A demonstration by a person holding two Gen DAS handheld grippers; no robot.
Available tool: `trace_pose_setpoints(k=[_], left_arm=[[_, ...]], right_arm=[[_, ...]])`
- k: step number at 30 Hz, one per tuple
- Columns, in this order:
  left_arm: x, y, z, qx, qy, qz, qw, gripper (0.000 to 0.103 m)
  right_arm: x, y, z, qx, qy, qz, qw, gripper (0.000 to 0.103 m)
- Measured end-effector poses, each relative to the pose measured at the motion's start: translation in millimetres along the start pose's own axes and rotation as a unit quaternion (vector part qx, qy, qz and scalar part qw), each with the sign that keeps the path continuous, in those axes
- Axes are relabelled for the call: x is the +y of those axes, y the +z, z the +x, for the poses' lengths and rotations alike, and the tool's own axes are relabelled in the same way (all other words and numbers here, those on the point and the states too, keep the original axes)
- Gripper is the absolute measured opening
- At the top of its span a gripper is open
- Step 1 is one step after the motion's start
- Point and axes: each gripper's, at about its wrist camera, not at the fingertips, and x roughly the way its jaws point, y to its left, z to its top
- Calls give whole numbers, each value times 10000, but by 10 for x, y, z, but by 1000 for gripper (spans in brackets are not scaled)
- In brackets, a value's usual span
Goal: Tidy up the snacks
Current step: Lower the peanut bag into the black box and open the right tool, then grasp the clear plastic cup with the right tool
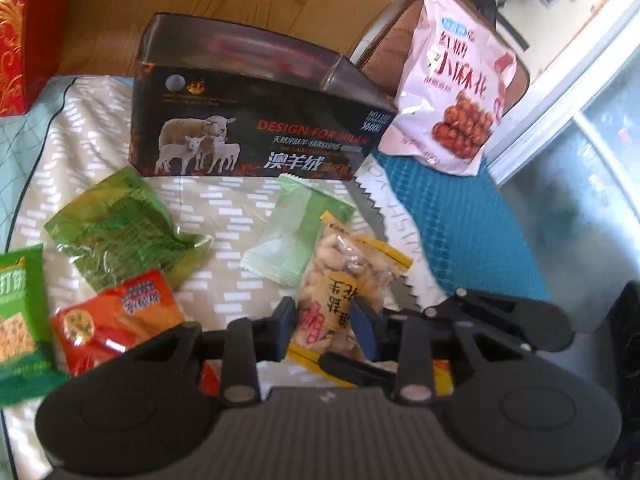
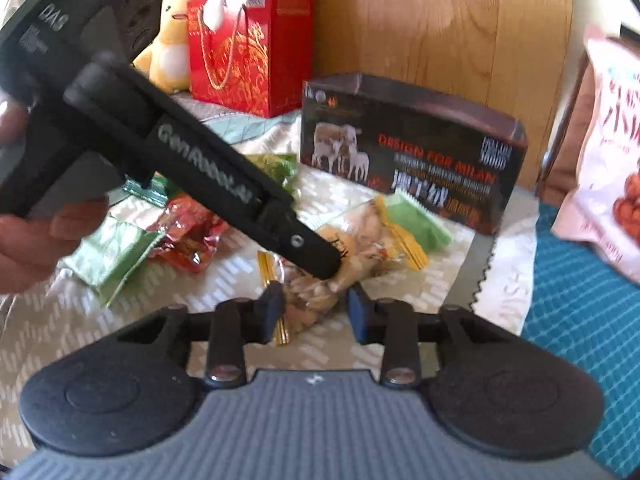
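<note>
Low in the left wrist frame's center, the left tool [image 1: 326, 326] pinches a peanut packet [image 1: 344, 284]: light, crinkly, slippery film; hold its filled middle. Lower center of the right wrist frame, the right tool [image 2: 314, 310] straddles another peanut packet [image 2: 310, 300], unclamped.

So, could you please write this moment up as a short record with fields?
surface: patterned bedspread
left gripper: shut on the clear peanut packet
right gripper: open, fingers either side of a second peanut packet
box: open dark box with a sheep picture, standing behind the snacks
loose snacks: pale green packet, dark green packet, red packet
large bag: pink bag leaning to the right of the box
</note>
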Motion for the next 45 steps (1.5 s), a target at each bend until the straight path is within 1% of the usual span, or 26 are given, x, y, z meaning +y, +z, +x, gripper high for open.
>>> trace_pose_setpoints(k=[2, 4, 6, 8, 10, 11, 12, 13, 14, 15, 16, 17, 20, 22, 25, 27, 29, 32, 34, 36, 38, 39, 40, 41, 42, 45], left_arm=[[-78, 18, -157, -237, -49, 116, 9996, 31], [-161, 114, -316, -551, -35, 292, 9980, 31], [-242, 306, -451, -930, 65, 490, 9944, 31], [-261, 542, -524, -1268, 211, 530, 9903, 31], [-242, 776, -536, -1600, 442, 504, 9848, 33], [-215, 885, -518, -1772, 613, 465, 9812, 40], [-192, 957, -491, -1869, 759, 408, 9786, 45], [-141, 1033, -438, -1904, 966, 323, 9764, 49], [-101, 1075, -394, -1893, 1193, 252, 9743, 48], [-58, 1085, -360, -1856, 1453, 190, 9716, 46], [-14, 1051, -360, -1835, 1609, 154, 9696, 45], [16, 972, -403, -1871, 1581, 138, 9694, 45], [174, 704, -600, -1967, 1289, -16, 9720, 44], [266, 497, -691, -1907, 1144, -223, 9747, 44], [290, 232, -693, -1609, 845, -325, 9828, 44], [214, 60, -629, -1408, 581, -236, 9880, 44], [97, -115, -538, -1117, 288, -86, 9933, 44], [-85, -329, -382, -694, -162, 80, 9974, 45], [-184, -453, -292, -464, -439, 136, 9979, 44], [-249, -554, -189, -237, -552, 97, 9982, 45], [-319, -623, -98, -95, -583, 89, 9982, 44], [-336, -664, -87, -66, -578, 122, 9982, 42], [-356, -681, -91, -104, -547, 170, 9983, 42], [-365, -680, -127, -229, -341, 235, 9989, 42], [-347, -663, -168, -327, -236, 274, 9988, 42], [-153, -548, -292, -543, -42, 18, 9985, 42]], right_arm=[[26, 60, -120, -250, -39, -47, 9997, 34], [56, 165, -226, -573, -200, -143, 9981, 34], [9, 361, -241, -877, -330, -209, 9954, 34], [-103, 621, -159, -1101, -381, -131, 9931, 34], [-224, 852, 4, -1247, -393, -29, 9914, 35], [-287, 968, 130, -1288, -372, 49, 9910, 36], [-342, 1044, 263, -1251, -352, 144, 9914, 37], [-393, 1109, 411, -1108, -321, 249, 9930, 45], [-441, 1153, 557, -886, -267, 370, 9950, 50], [-463, 1157, 623, -726, -277, 474, 9959, 52], [-483, 1149, 654, -640, -314, 544, 9960, 52], [-511, 1098, 598, -668, -341, 611, 9953, 51], [-595, 859, 255, -939, -285, 889, 9912, 54], [-677, 638, 29, -1060, -265, 1118, 9877, 55], [-741, 225, -269, -961, -175, 1483, 9841, 55], [-756, -64, -453, -906, -32, 1615, 9827, 55], [-705, -282, -575, -792, 118, 1620, 9835, 56], [-511, -517, -705, -611, 98, 1420, 9879, 56], [-390, -589, -739, -517, 93, 1278, 9904, 56], [-277, -594, -680, -398, 72, 1082, 9933, 55], [-162, -565, -576, -196, -63, 820, 9964, 35], [-108, -550, -553, -218, -129, 736, 9970, 35], [-63, -519, -518, -250, -126, 705, 9971, 34], [-27, -474, -471, -271, -117, 685, 9972, 34], [11, -434, -418, -311, -169, 634, 9974, 34], [68, -266, -217, -424, -126, 522, 9977, 34]])
